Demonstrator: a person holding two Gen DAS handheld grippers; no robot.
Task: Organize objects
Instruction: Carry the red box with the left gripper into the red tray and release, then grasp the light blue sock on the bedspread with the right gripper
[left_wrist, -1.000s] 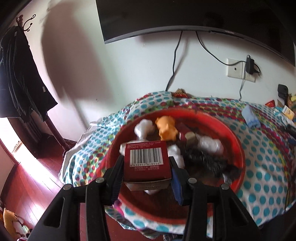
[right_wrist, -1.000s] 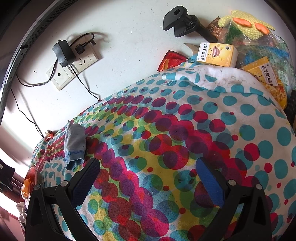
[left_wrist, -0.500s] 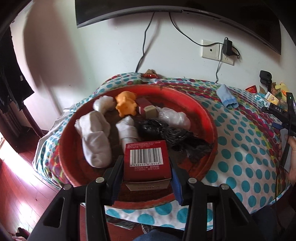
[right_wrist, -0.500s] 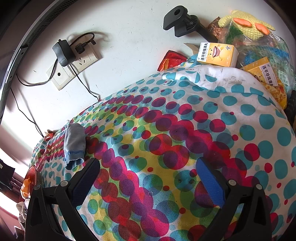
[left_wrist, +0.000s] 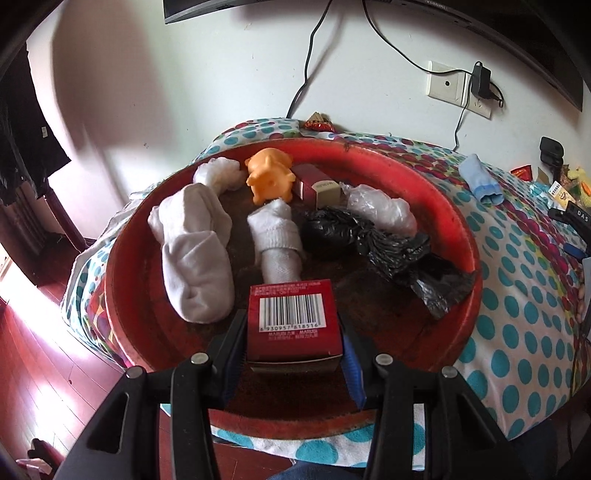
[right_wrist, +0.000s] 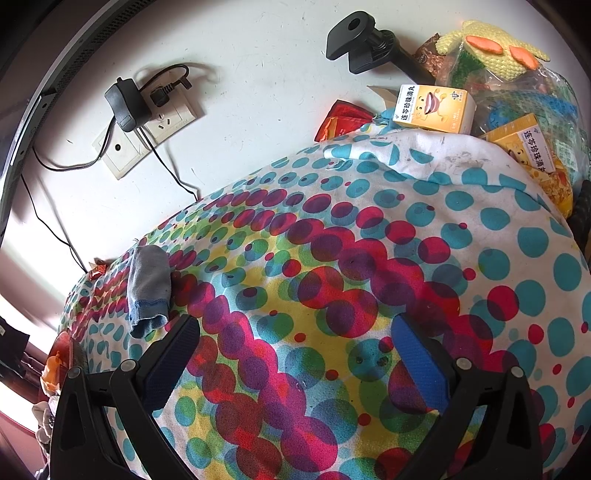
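Note:
My left gripper (left_wrist: 293, 343) is shut on a red box (left_wrist: 291, 317) with a barcode and holds it over the near part of a round red tray (left_wrist: 458, 221). In the tray lie white socks (left_wrist: 195, 254), an orange toy pig (left_wrist: 269, 177), a second red box (left_wrist: 314, 184), a clear bag (left_wrist: 380, 210) and a black bag (left_wrist: 376, 243). My right gripper (right_wrist: 295, 354) is open and empty above the dotted cloth (right_wrist: 332, 277). A blue-grey sock (right_wrist: 147, 288) lies left of it; it also shows in the left wrist view (left_wrist: 480, 179).
Yellow boxes (right_wrist: 432, 109), a knitted yellow toy (right_wrist: 491, 48) and a black clamp (right_wrist: 362, 48) crowd the far right corner by the wall. A wall socket with a charger (right_wrist: 129, 105) and cables hangs behind. The tray's left edge is near the table's edge, with red floor (left_wrist: 48, 369) below.
The left gripper with the red box has moved in over the tray and nearer to it. The right gripper has stayed still.

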